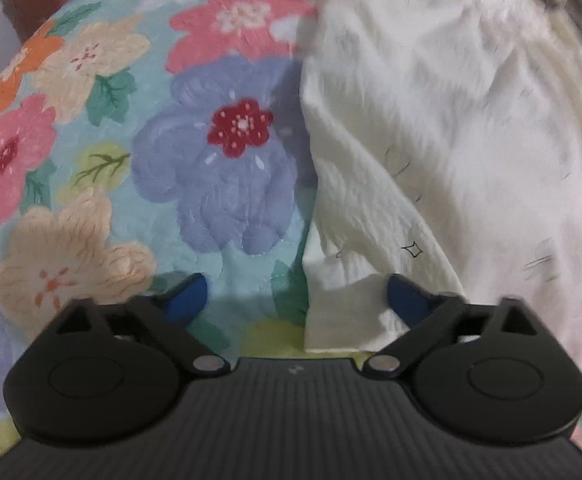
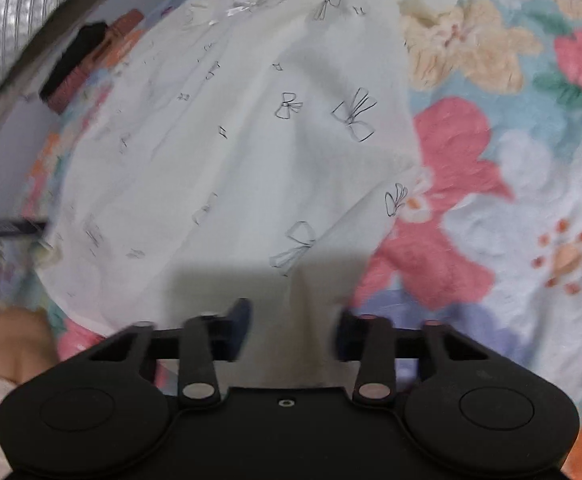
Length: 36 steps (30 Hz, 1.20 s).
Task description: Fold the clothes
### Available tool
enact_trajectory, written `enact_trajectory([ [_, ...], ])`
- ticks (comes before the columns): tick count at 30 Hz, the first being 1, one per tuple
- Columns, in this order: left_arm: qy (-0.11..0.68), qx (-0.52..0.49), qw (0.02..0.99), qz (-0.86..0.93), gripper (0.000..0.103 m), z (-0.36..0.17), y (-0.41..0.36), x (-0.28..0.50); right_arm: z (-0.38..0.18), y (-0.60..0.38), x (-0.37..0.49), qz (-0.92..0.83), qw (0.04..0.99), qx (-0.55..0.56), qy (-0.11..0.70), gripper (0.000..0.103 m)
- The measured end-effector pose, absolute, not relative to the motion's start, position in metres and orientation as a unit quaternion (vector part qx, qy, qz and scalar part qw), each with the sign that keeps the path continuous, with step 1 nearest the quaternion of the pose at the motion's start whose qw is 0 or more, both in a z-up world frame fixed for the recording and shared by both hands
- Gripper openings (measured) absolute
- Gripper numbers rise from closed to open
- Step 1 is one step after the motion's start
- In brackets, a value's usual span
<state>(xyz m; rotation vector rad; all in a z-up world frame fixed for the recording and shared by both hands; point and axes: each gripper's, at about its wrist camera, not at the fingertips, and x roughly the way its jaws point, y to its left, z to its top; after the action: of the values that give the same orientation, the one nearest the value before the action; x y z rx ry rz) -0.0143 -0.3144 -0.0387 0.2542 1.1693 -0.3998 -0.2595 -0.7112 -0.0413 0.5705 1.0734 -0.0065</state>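
A white garment (image 1: 443,128) printed with small black bows lies on a floral bedspread (image 1: 103,168). In the left wrist view it fills the right half, and its lower corner lies between the fingers. My left gripper (image 1: 295,300) is open, low over that corner. In the right wrist view the garment (image 2: 231,152) spreads across the middle and left, with its near edge between the fingers. My right gripper (image 2: 291,332) is open, with cloth lying in the gap.
The floral bedspread (image 2: 511,200) extends to the right of the garment. A brown and black object (image 2: 87,64) lies at the far left edge of the bed, by a pale wall. A hand (image 2: 15,344) shows at lower left.
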Motion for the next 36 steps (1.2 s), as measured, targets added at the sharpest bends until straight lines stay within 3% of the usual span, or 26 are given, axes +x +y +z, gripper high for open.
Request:
enact_trajectory([
  [1,0.541,0.129,0.808,-0.196,0.013,-0.041,-0.319,-0.016,-0.041,-0.710,-0.259,-0.010,0.823,0.268,0.501,0.019],
  [2,0.538,0.125,0.806,-0.214,0.004,-0.040,-0.321,-0.018,-0.038,-0.708,-0.261,-0.017,0.829,0.262,0.493,0.014],
  [4,0.519,0.097,0.814,-0.242,0.001,-0.026,-0.317,-0.021,-0.027,-0.708,-0.267,-0.016,0.846,0.263,0.464,0.006],
  [8,0.443,0.105,0.870,-0.189,0.001,0.028,-0.289,-0.033,0.010,-0.713,-0.290,-0.023,0.873,0.277,0.402,0.004],
  [12,0.417,0.091,0.892,-0.147,0.001,0.055,-0.256,-0.041,0.046,-0.716,-0.314,-0.041,0.893,0.261,0.364,0.004],
  [19,0.494,0.102,0.857,-0.107,0.005,0.013,-0.247,-0.040,0.027,-0.709,-0.315,-0.103,0.867,0.220,0.434,0.004],
  [26,0.463,0.107,0.872,-0.118,0.012,0.041,-0.274,-0.049,0.051,-0.698,-0.334,-0.014,0.879,0.246,0.409,0.004],
  [27,0.462,0.109,0.872,-0.120,0.016,0.043,-0.280,-0.050,0.048,-0.700,-0.333,-0.041,0.877,0.231,0.419,0.004],
  [30,0.459,0.094,0.872,-0.140,0.041,0.049,-0.300,-0.055,0.033,-0.708,-0.332,-0.097,0.866,0.209,0.443,0.004],
  [34,0.450,0.090,0.869,-0.186,0.043,0.051,-0.340,-0.067,0.008,-0.700,-0.326,-0.108,0.841,0.186,0.497,0.004],
  [36,0.442,0.099,0.864,-0.221,0.046,0.051,-0.367,-0.077,-0.001,-0.697,-0.325,-0.099,0.831,0.218,0.503,0.011],
])
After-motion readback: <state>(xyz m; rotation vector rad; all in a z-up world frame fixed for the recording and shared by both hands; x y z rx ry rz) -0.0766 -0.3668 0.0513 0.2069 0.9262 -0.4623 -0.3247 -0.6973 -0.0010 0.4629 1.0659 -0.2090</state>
